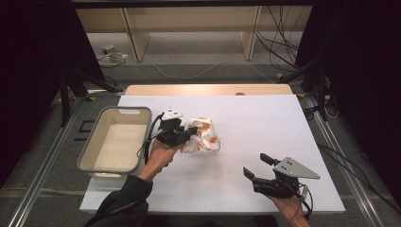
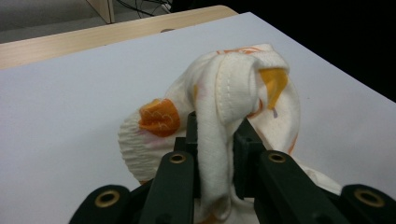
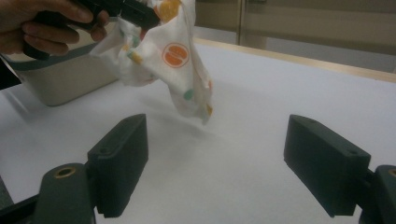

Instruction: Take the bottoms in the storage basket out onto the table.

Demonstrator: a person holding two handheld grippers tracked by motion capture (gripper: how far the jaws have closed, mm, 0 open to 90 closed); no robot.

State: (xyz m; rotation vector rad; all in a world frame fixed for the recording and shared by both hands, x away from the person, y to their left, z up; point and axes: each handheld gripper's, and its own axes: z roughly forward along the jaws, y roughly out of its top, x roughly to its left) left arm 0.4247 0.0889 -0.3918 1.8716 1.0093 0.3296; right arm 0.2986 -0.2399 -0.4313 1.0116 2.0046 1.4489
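A white cloth garment (image 1: 204, 135) with orange prints hangs bunched from my left gripper (image 1: 188, 135), just right of the bin. In the left gripper view the jaws are shut on a folded white band of the garment (image 2: 219, 140), with the rest draped ahead of them. In the right gripper view the garment (image 3: 168, 60) hangs off the table surface, its lower corner near the white tabletop. My right gripper (image 1: 257, 166) rests near the front right of the table, its jaws wide apart with nothing between them (image 3: 217, 172).
A grey-rimmed beige bin (image 1: 116, 140) stands at the table's left side, close to my left hand. The white tabletop (image 1: 255, 123) stretches right and back to a wooden strip (image 1: 208, 89). Cables and shelf legs lie on the floor beyond.
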